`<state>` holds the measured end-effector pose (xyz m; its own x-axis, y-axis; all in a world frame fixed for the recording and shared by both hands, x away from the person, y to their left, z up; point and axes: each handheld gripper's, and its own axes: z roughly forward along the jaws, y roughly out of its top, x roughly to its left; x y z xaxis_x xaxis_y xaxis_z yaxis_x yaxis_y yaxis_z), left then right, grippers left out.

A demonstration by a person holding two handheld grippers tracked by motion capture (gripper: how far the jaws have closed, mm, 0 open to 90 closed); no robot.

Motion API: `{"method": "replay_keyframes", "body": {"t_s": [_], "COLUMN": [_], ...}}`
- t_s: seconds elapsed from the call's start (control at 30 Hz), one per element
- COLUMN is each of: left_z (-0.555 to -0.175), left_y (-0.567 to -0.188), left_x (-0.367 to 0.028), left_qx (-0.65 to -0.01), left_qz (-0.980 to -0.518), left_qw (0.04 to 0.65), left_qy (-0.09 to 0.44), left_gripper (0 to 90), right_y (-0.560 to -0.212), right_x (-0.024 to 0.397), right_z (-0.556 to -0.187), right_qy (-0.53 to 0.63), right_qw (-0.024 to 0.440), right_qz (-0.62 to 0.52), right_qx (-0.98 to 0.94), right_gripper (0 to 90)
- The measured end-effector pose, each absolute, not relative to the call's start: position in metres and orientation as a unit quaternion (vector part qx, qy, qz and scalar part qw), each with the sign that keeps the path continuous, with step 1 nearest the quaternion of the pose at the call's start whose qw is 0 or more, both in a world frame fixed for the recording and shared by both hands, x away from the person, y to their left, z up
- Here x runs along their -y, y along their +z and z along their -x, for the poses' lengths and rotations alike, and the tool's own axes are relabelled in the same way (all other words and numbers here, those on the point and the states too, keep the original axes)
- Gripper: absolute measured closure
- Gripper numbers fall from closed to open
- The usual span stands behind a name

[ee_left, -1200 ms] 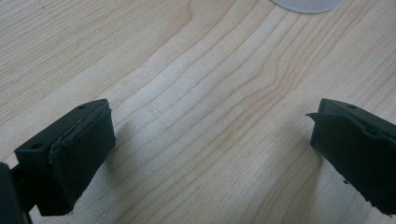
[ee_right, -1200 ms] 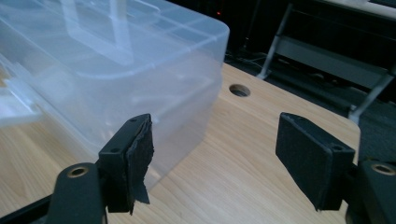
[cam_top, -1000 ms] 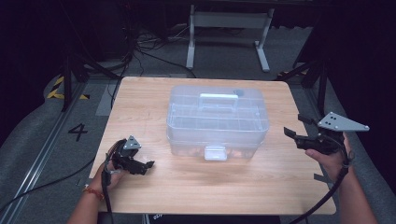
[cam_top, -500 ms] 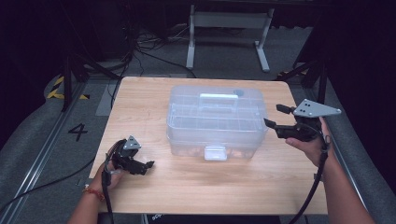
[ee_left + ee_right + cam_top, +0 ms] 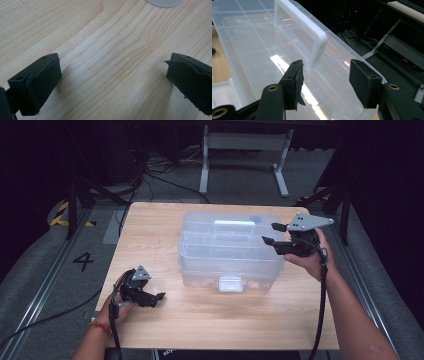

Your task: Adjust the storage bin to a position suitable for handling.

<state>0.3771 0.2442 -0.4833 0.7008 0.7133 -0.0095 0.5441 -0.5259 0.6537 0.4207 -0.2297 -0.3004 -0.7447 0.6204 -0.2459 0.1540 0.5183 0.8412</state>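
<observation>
A clear plastic box [image 5: 230,250] with a white lid handle [image 5: 234,224] and a white front latch [image 5: 230,284] stands mid-table. My right gripper [image 5: 270,233] hovers over the box's right end, pointing left along the lid. In the right gripper view the handle [image 5: 312,30] lies just ahead of the right gripper [image 5: 325,75]. Its jaws are open and have just been closing, with nothing between them. My left gripper [image 5: 157,299] sits low near the table's front left, open over bare wood [image 5: 112,75].
The wooden table [image 5: 150,235] has free board in front of and to the left of the box. A rounded corner of the box [image 5: 165,2] shows ahead of the left gripper. Behind the table stand a metal frame [image 5: 245,150] and floor cables [image 5: 150,170].
My right gripper has travelled left from the table's right edge to above the box's right end, and its jaws have narrowed. The left gripper has stayed put.
</observation>
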Motion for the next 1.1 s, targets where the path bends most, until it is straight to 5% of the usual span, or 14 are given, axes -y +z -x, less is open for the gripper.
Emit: {"method": "replay_keyframes", "body": {"t_s": [1.1], "left_z": [-0.378], "left_y": [-0.483], "left_x": [-0.245], "left_qx": [-0.361], "left_qz": [-0.866], "left_qw": [0.322], "left_qy": [0.128], "left_gripper": [0.3], "right_y": [-0.302], "right_x": [0.189], "right_z": [-0.455], "right_qy": [0.4], "right_qw": [0.247], "right_qz": [-0.221], "right_qx": [-0.854], "right_gripper": [70.1]}}
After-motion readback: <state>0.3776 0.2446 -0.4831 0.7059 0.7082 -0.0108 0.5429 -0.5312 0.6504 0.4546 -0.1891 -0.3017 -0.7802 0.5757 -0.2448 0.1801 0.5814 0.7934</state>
